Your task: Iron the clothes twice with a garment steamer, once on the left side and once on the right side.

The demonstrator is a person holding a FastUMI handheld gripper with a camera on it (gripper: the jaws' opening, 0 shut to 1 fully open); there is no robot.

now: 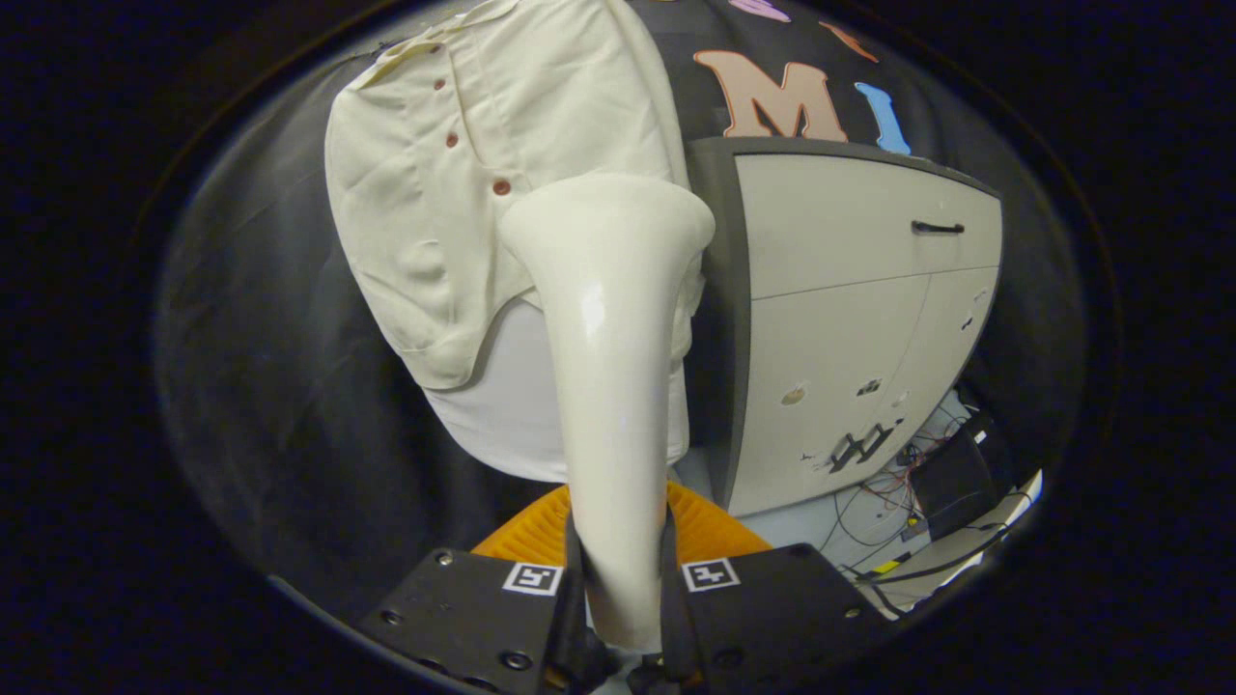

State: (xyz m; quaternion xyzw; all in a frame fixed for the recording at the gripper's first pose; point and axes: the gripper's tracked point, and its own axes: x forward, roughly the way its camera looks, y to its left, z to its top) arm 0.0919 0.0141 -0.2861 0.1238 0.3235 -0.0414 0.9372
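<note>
Tongs (623,589) closed on the handle of the garment steamer (608,367), one finger pressing on each side of it. Lower end of the handle hidden down between the fingers, so not possible to tell how far it goes. Long axis of the steamer running from 6 o'clock at the fingers up toward 12 o'clock, with the wide flared head pointing away, at the clothes. Head laid against the cream shirt (483,193) near its button line; whether touching the cloth or only very close, cannot tell. Lower right part of the shirt covered by the steamer. White garment (512,405) hanging under the shirt, partly hidden also. Orange ribbed object (705,526) behind the handle, mostly concealed. Pale cabinet (850,319) at 3 o'clock from the steamer, with tangled cables (879,502) at its foot, hard to make out.
</note>
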